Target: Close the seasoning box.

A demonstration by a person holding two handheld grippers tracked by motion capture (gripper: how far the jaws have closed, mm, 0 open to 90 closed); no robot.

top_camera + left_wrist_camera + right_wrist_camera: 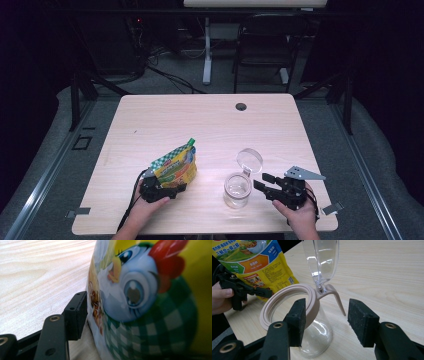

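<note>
The jar (pixel 237 189) is standing on the table (pixel 165 120), toward its near edge and right of the middle. Its hinged lid (pixel 249 160) is standing open behind the jar's mouth. The snack bag (pixel 176 166) is sitting left of the jar, apart from it. The left gripper (pixel 159 189) is sitting at the bag's near end, left of the jar. The right gripper (pixel 267 186) is lying just right of the jar, pointing at it.
</note>
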